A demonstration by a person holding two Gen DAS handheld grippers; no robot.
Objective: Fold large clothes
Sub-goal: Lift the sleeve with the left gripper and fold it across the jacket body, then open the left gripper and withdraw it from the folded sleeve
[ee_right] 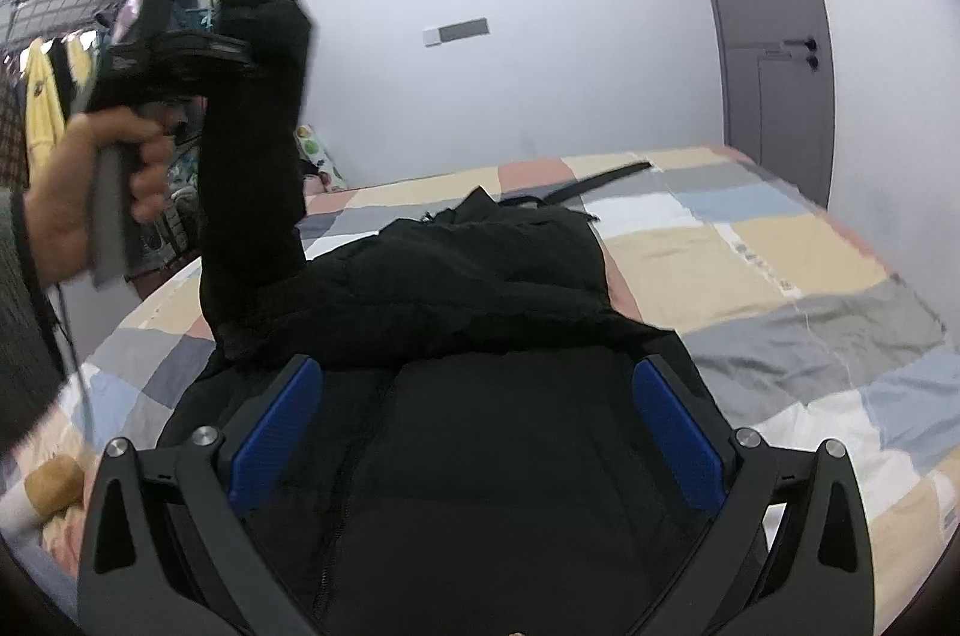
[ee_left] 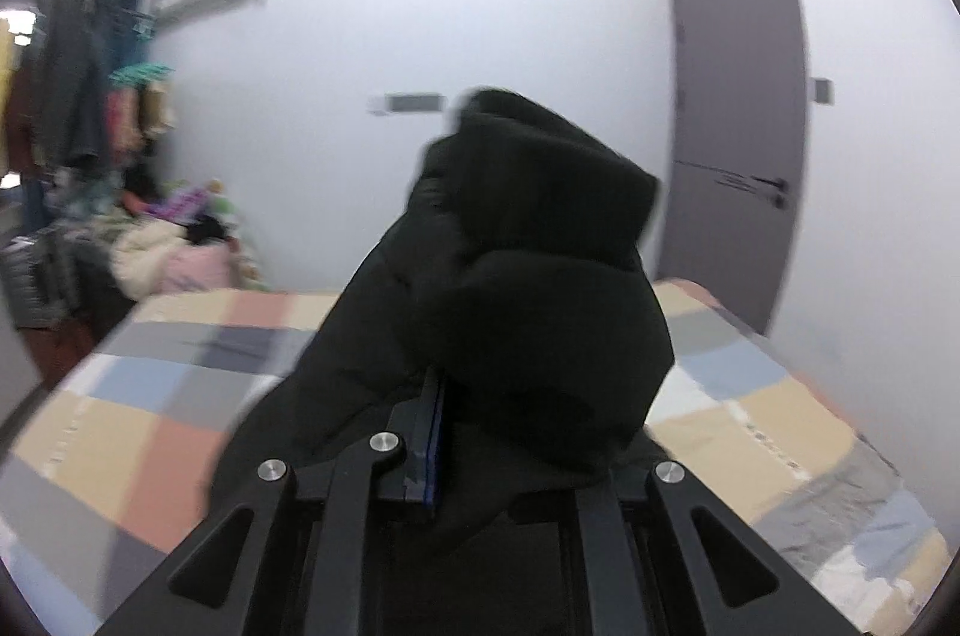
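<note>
From the left wrist view, the left tool (ee_left: 441, 432) is clamped on one black jacket (ee_left: 528, 300): a bunched sleeve rises straight ahead of it, hiding most of the right finger, while the blue pad (ee_left: 433, 447) of the left finger presses into the cloth. Under and beyond the tool lies one bed (ee_left: 150, 396) with a checked cover of tan, grey, blue and pink squares. Ahead and to the right stands one grey door (ee_left: 738, 126); far left, a blurred rack of hanging clothes (ee_left: 78, 96) above what looks like a heap of laundry.

From the right wrist view, the right tool (ee_right: 474, 432) hovers with its two blue pads (ee_right: 276, 432) wide apart over the jacket's body (ee_right: 480, 276), which lies flat on the bed (ee_right: 750, 264). Up to its left, one hand (ee_right: 90, 198) grips the left tool (ee_right: 198, 54), lifting the sleeve (ee_right: 258, 144) upright. A dark strap (ee_right: 588, 186) lies on the cover beyond the jacket. The door (ee_right: 774, 6) is ahead, right.
</note>
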